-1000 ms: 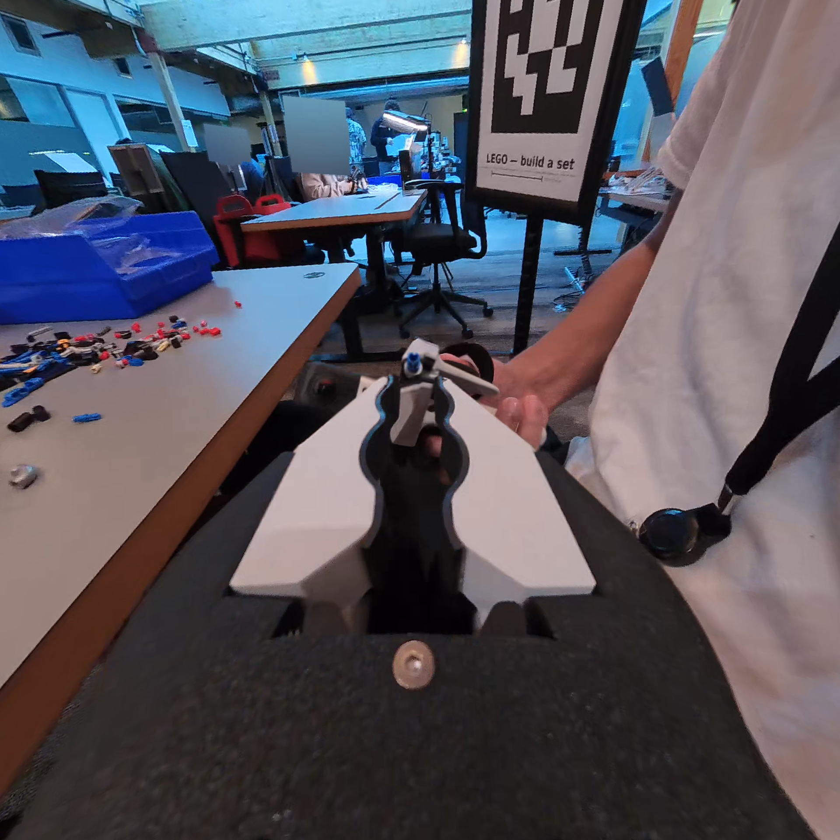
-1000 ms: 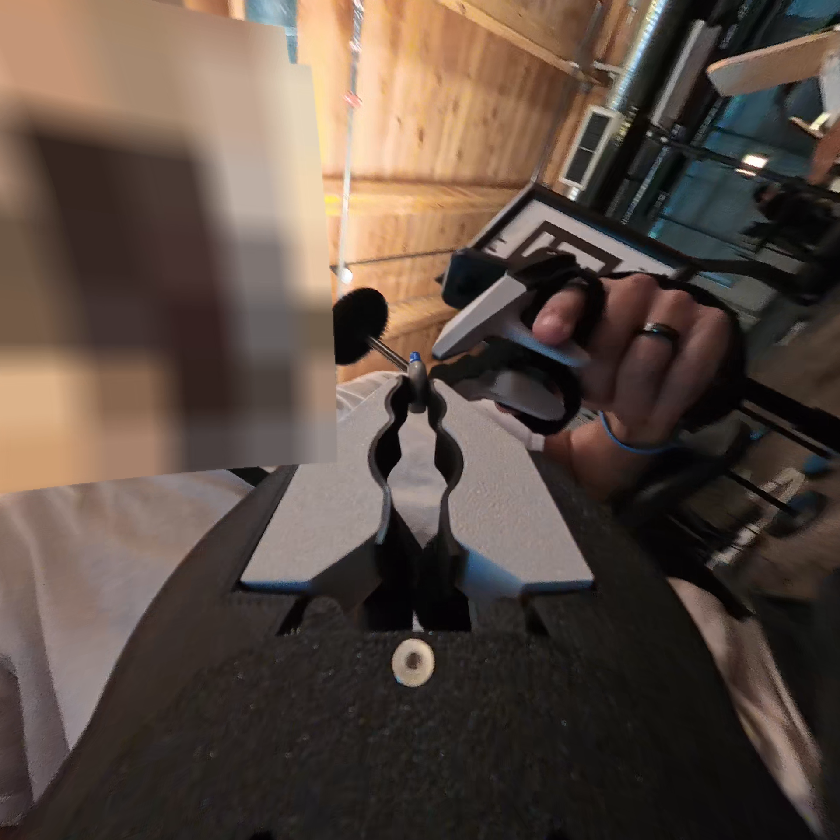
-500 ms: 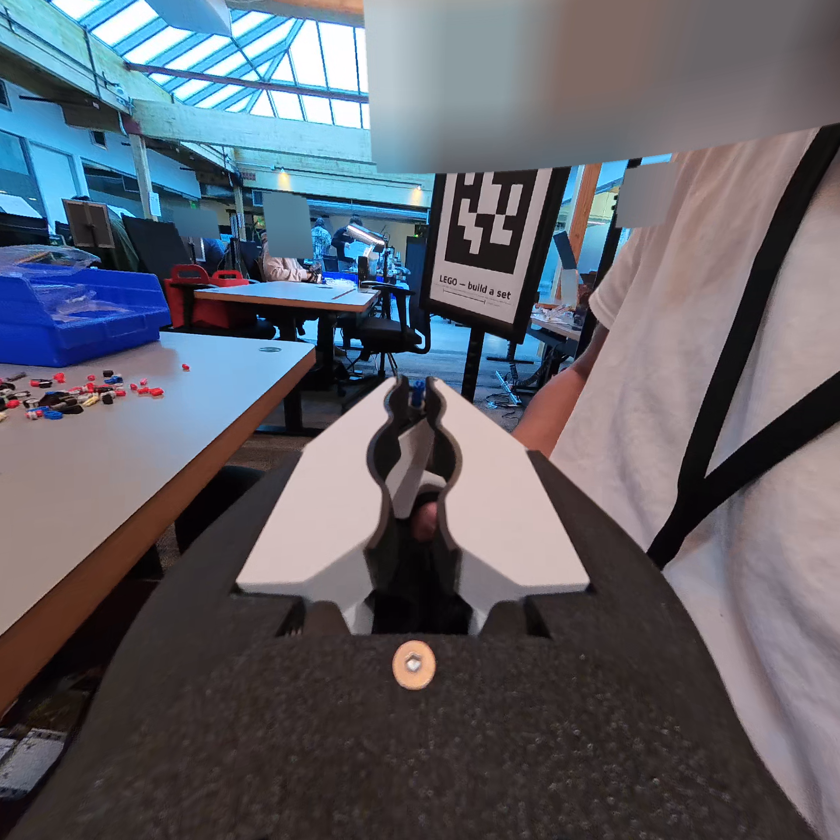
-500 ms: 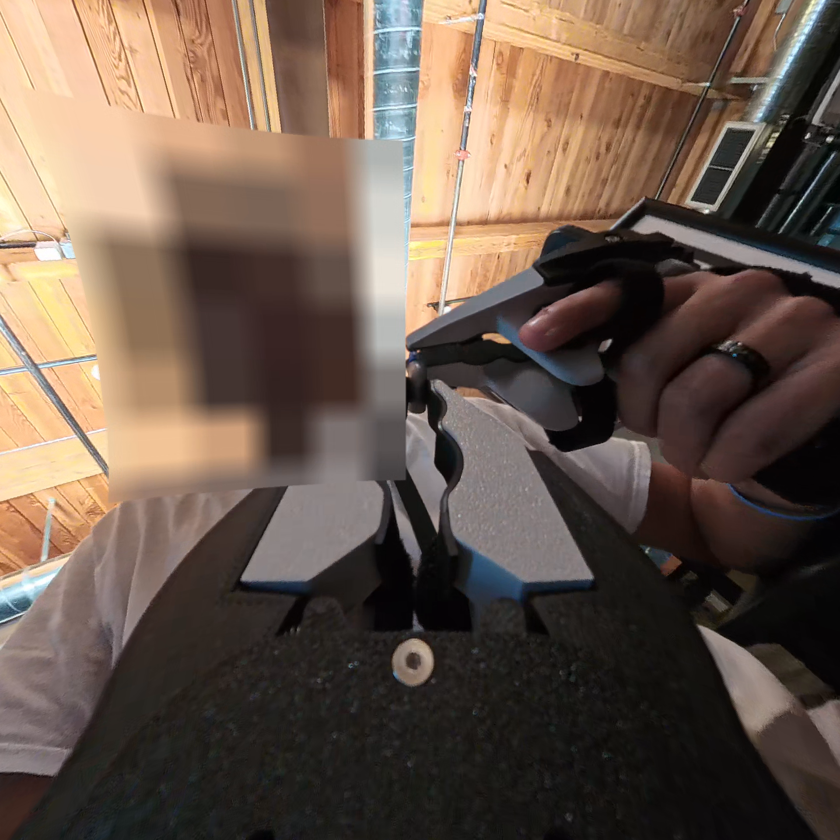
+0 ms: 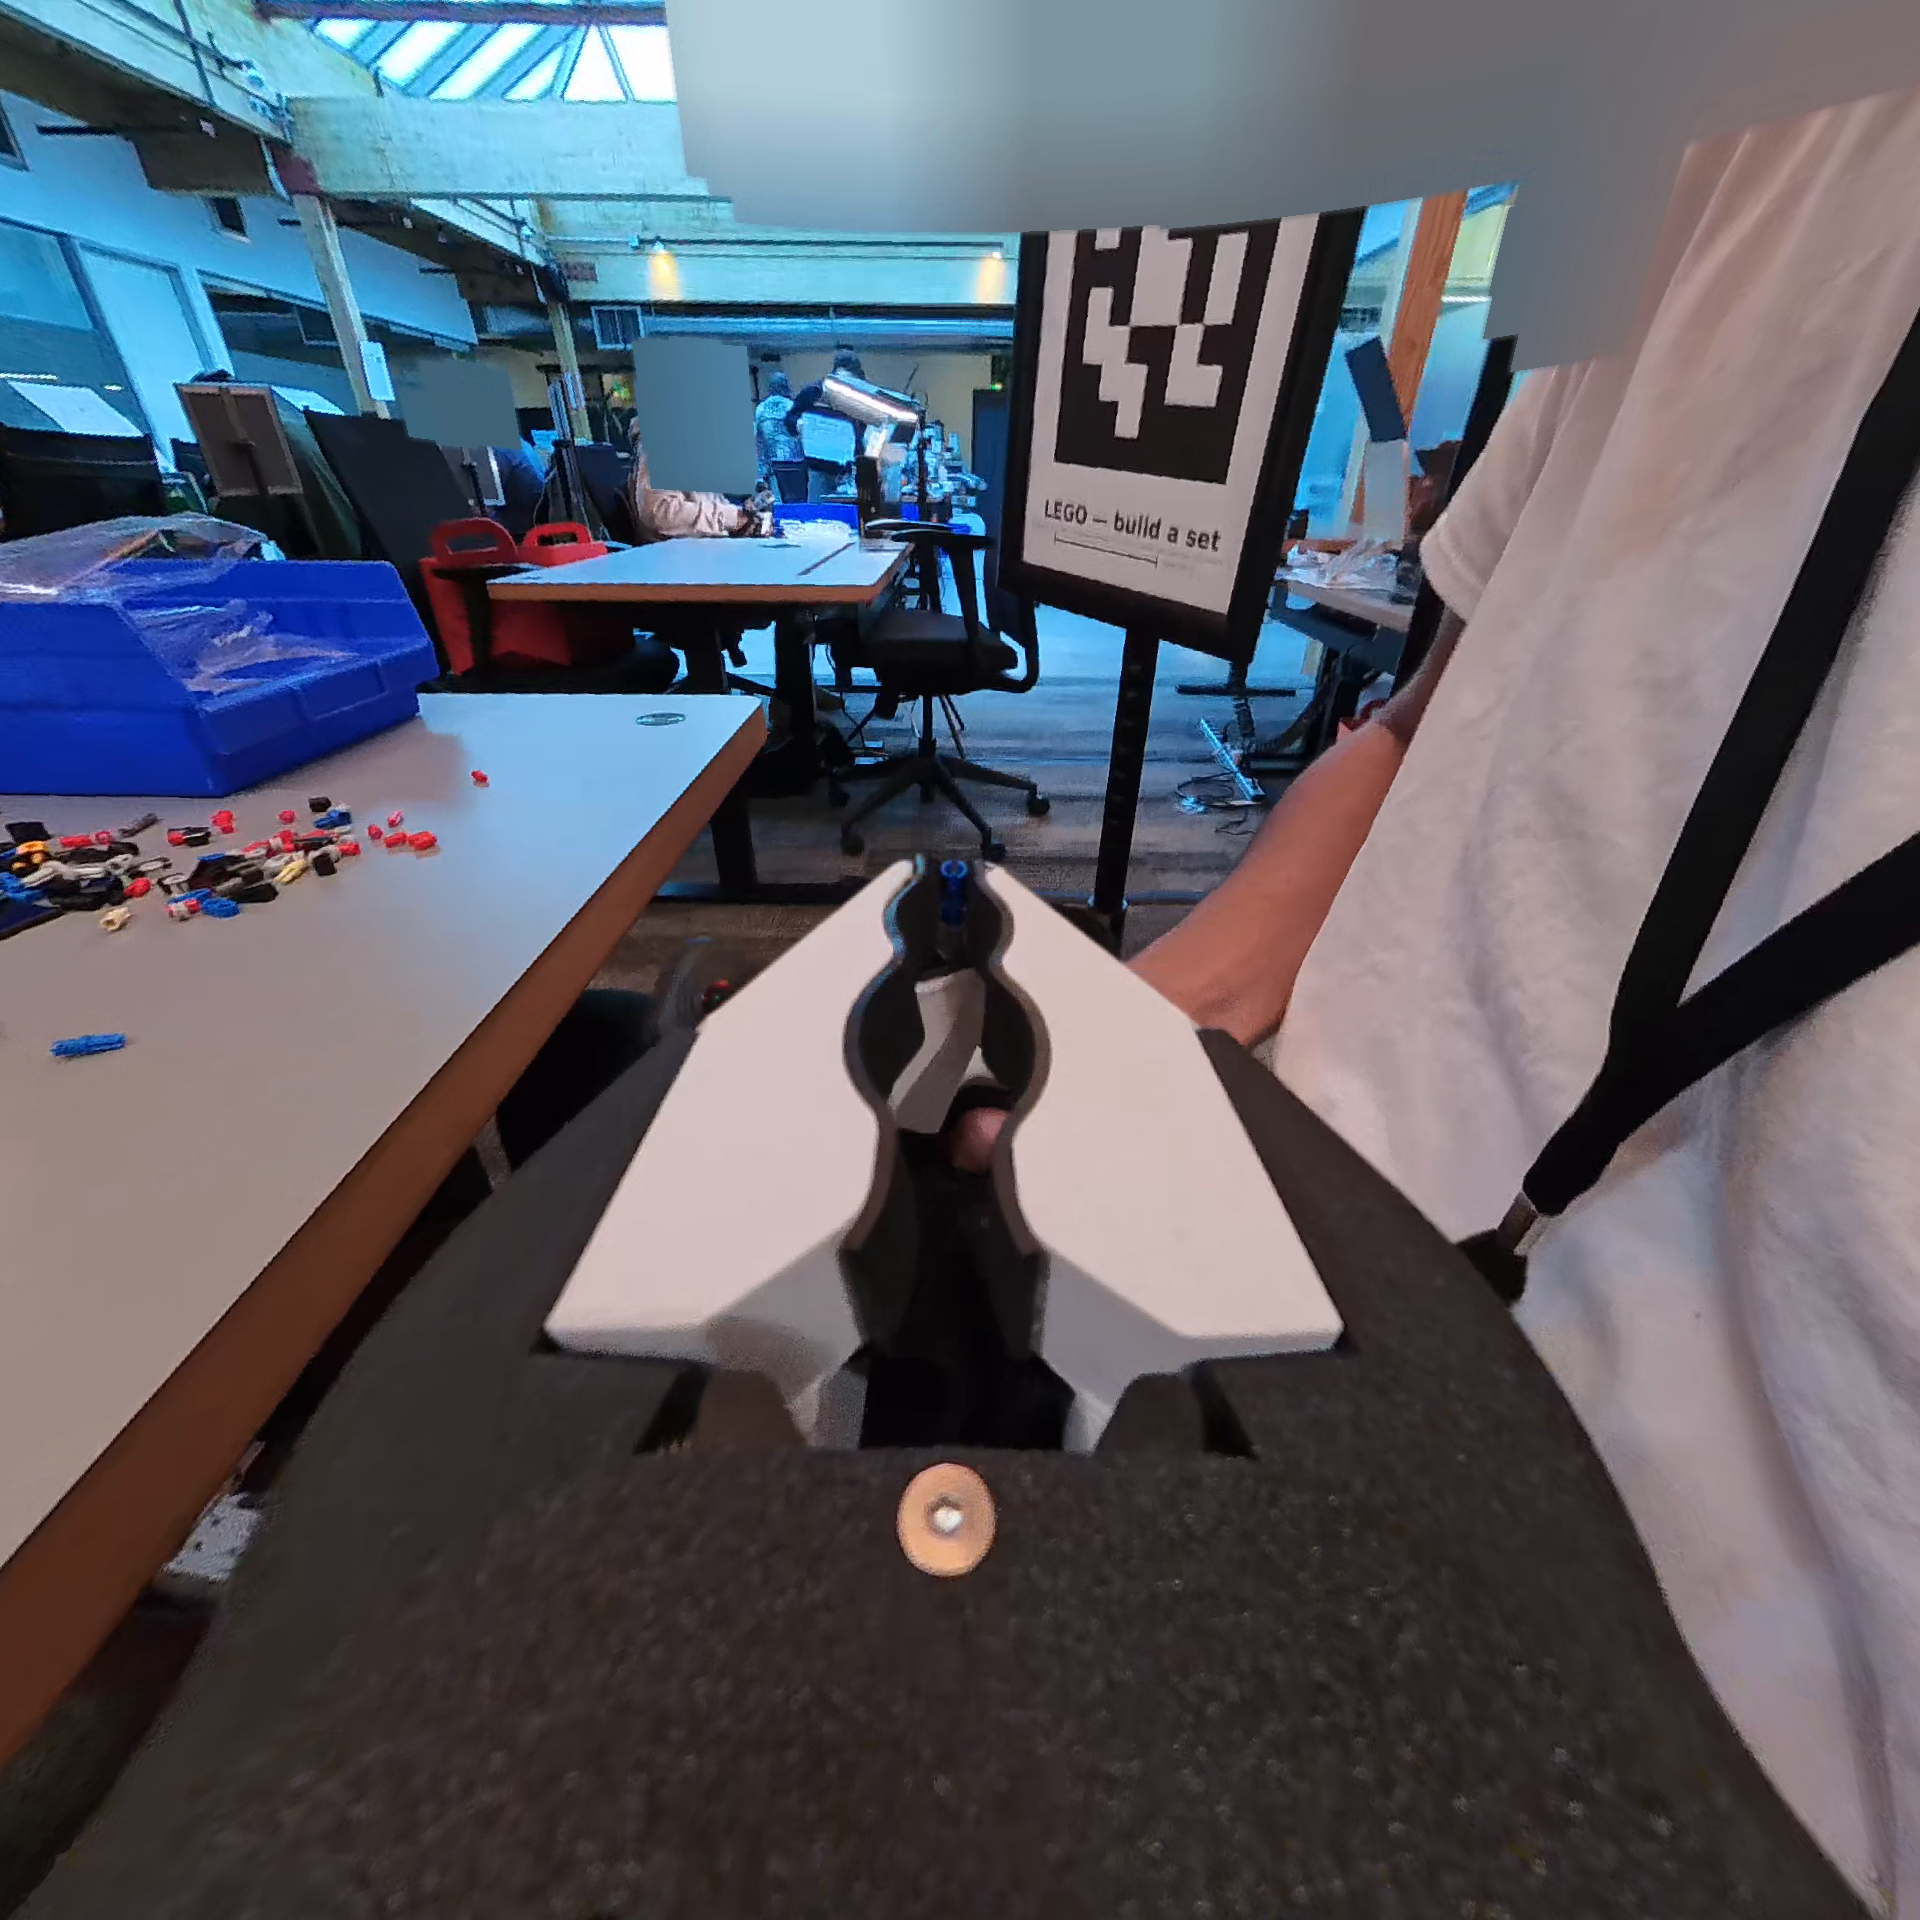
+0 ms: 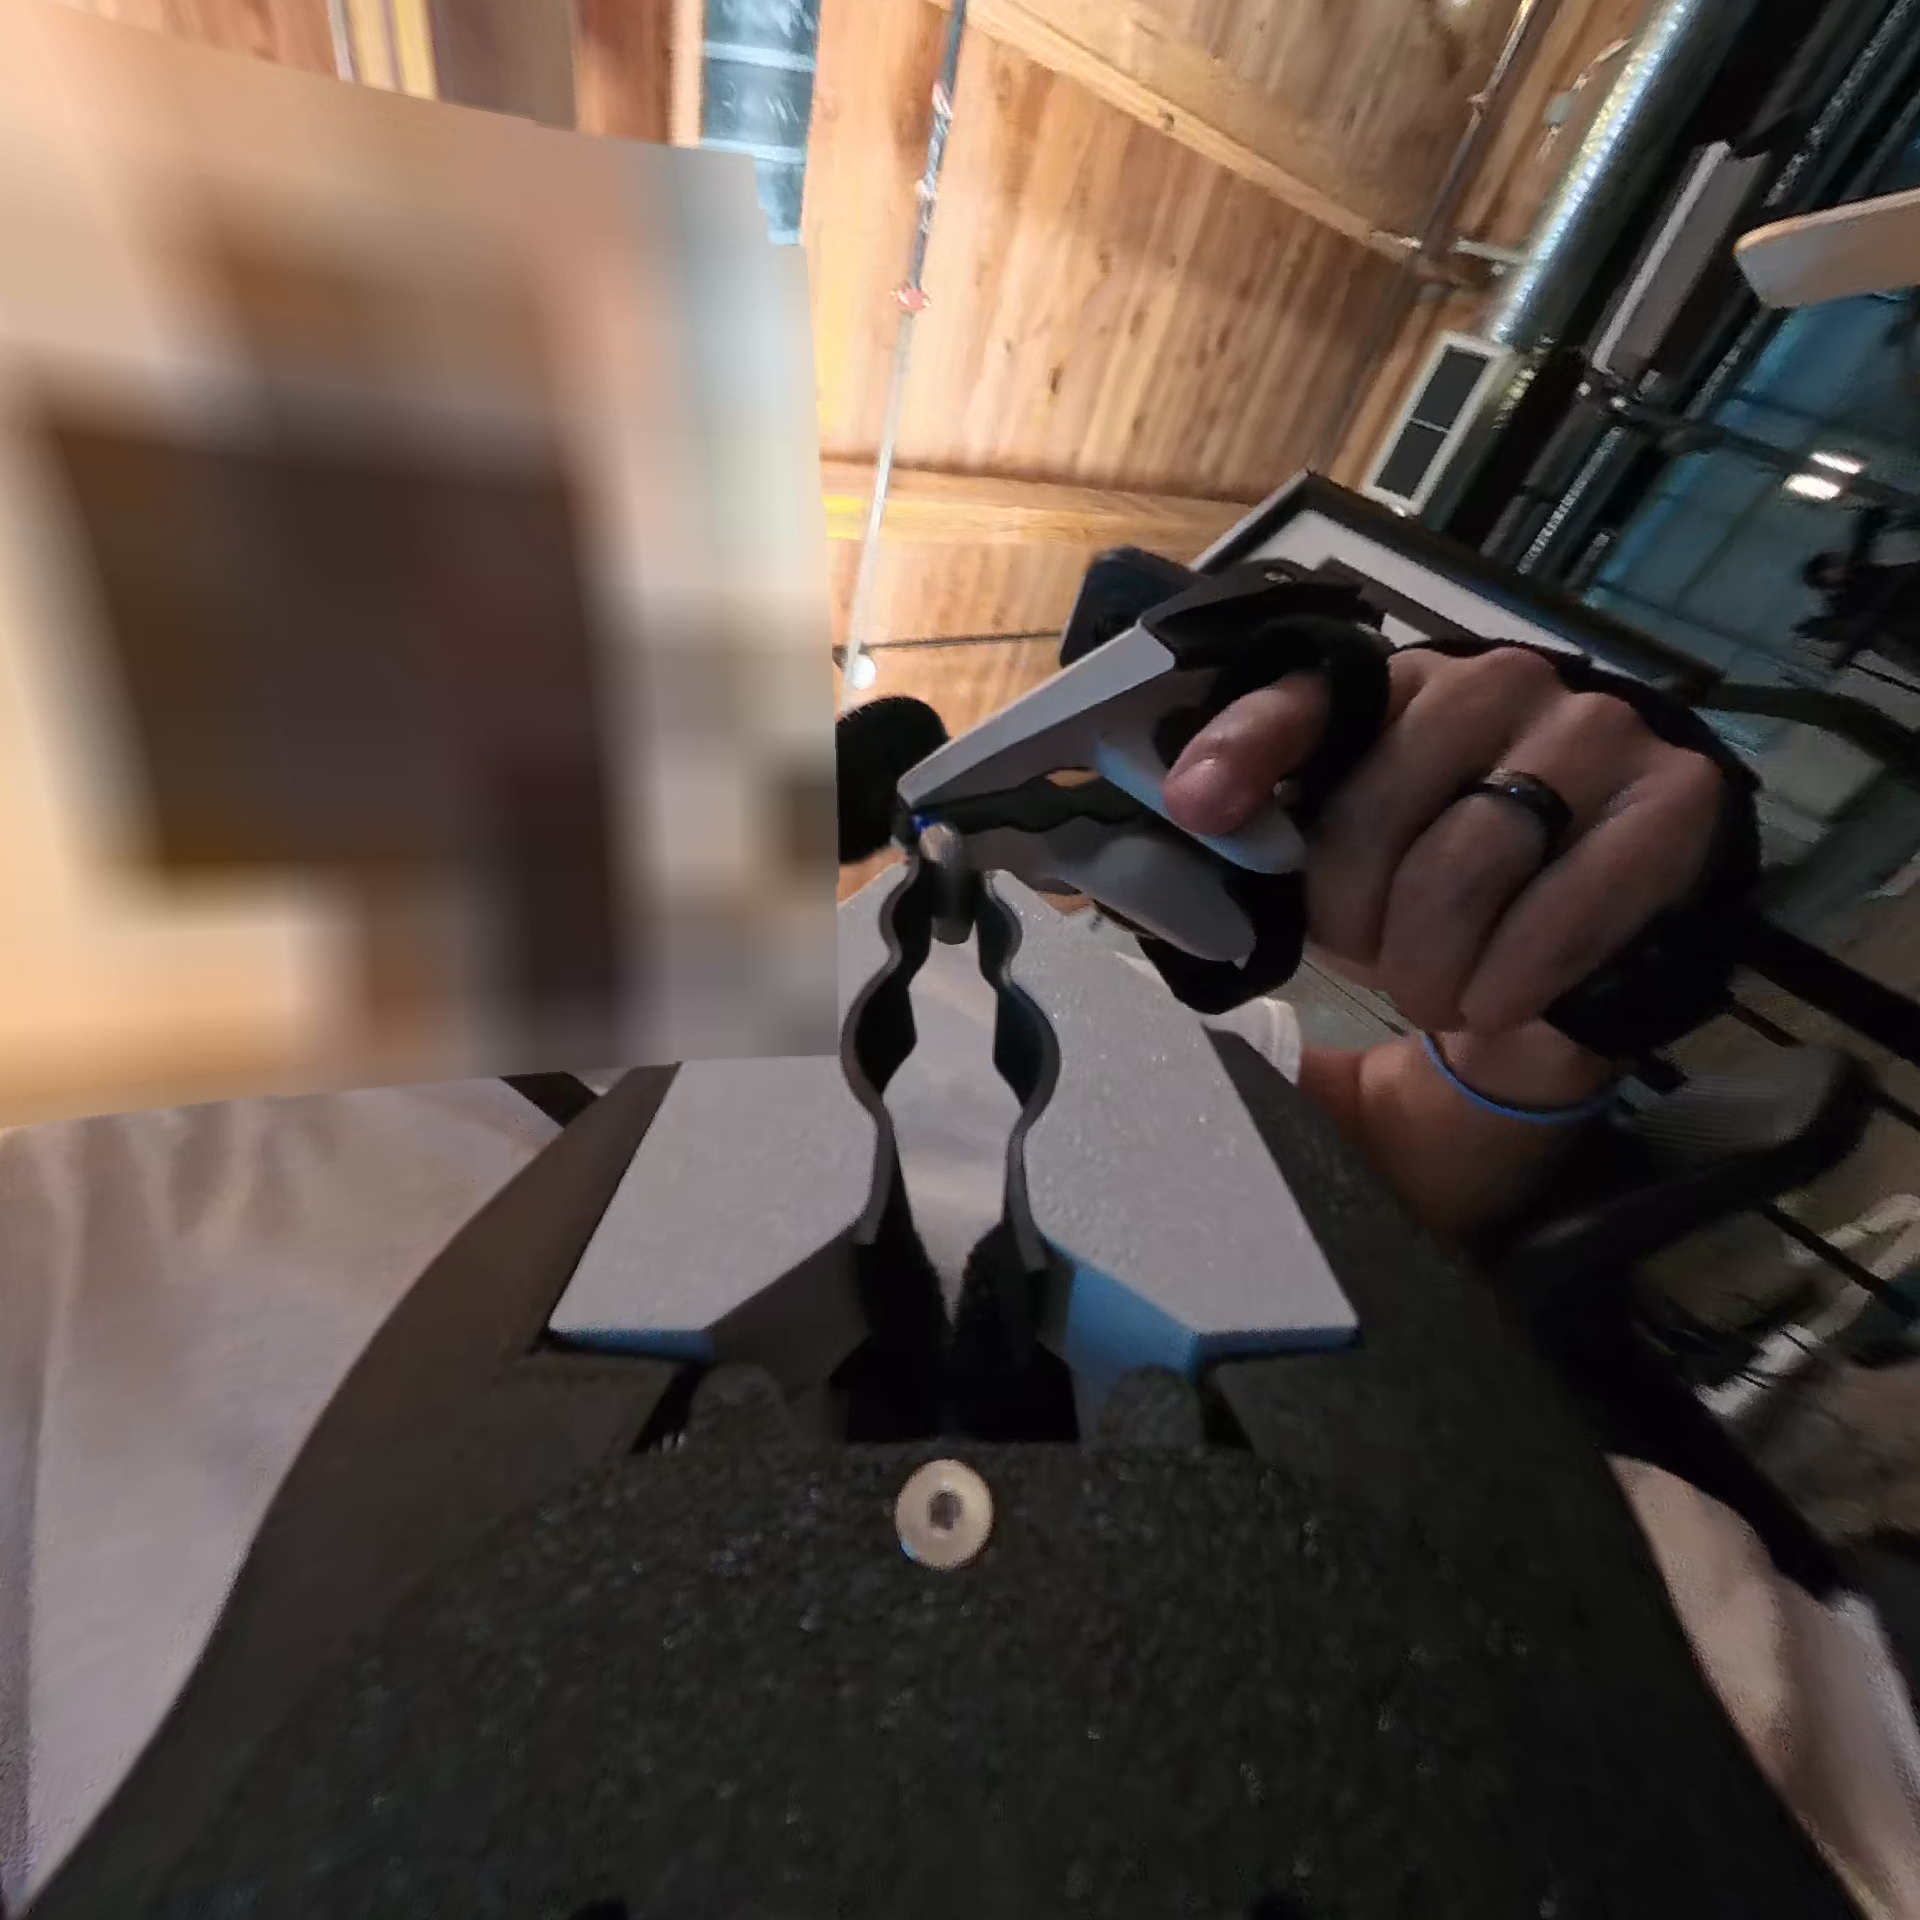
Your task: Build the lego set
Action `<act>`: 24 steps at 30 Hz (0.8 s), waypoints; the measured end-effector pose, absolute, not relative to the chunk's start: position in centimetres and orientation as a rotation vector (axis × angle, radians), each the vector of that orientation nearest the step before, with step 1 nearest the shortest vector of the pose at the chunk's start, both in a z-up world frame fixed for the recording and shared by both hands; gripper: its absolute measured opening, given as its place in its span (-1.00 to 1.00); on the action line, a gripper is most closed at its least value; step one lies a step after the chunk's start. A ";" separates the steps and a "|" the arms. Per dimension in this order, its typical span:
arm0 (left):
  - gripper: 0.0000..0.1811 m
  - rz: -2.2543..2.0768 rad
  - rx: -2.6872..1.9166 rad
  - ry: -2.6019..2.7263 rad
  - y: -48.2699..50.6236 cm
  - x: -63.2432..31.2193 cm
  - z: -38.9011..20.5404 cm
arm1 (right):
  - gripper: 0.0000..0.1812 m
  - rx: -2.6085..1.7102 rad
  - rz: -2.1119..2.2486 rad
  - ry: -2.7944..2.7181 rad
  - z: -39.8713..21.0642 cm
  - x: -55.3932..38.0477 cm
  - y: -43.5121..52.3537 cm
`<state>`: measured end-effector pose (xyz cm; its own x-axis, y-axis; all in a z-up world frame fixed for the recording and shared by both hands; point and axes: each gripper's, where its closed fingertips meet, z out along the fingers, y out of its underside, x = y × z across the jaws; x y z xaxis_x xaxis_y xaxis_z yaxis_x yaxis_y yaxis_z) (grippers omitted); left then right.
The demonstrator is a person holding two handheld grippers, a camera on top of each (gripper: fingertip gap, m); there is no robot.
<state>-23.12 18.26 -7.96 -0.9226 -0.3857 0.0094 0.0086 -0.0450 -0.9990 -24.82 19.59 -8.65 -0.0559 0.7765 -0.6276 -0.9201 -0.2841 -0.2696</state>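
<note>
Both grippers are held up in the air, off the table, and meet at their tips. My left gripper [image 5: 951, 878] is shut on a small blue pin [image 5: 953, 896]. One of the right gripper's fingers [image 5: 935, 1049] shows through the gap below it. In the right wrist view my right gripper [image 6: 948, 878] is shut on a small grey lego piece [image 6: 950, 904]. The left gripper [image 6: 914, 805], held by a hand, comes in from the right. Its tips pinch the blue pin [image 6: 916, 827] at the top of the grey piece.
A grey table [image 5: 312, 1039] is at the left, with several loose lego pieces [image 5: 208, 862], a single blue piece [image 5: 88, 1044] and a blue bin [image 5: 208, 665]. A sign on a stand [image 5: 1164, 416] is ahead. The person's white shirt [image 5: 1662, 831] fills the right. Left and right tips are no more than a few centimetres apart.
Both grippers have swung and tilted in the air while staying joined at the tips. The left view rose from the table edge, then dipped a little. Both stay shut.
</note>
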 end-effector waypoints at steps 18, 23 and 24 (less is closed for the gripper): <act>-0.97 -1.976 -0.507 1.995 19.4 -22.1 -9.2 | -0.90 -1.001 1.550 0.295 -10.0 -24.2 21.2; -0.97 -1.743 -0.526 2.058 19.9 -21.0 -11.5 | -0.86 -1.322 1.202 0.279 -12.7 -23.3 21.7; -0.97 -1.679 -0.506 2.068 19.9 -20.8 -12.0 | -0.86 -1.395 1.112 0.276 -13.5 -23.1 21.8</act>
<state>-20.79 19.94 -12.04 -0.8423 -0.5301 -0.0975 -0.0137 0.2018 -0.9793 -23.11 21.84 -13.45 0.5032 0.4540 -0.7353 -0.7449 -0.2035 -0.6354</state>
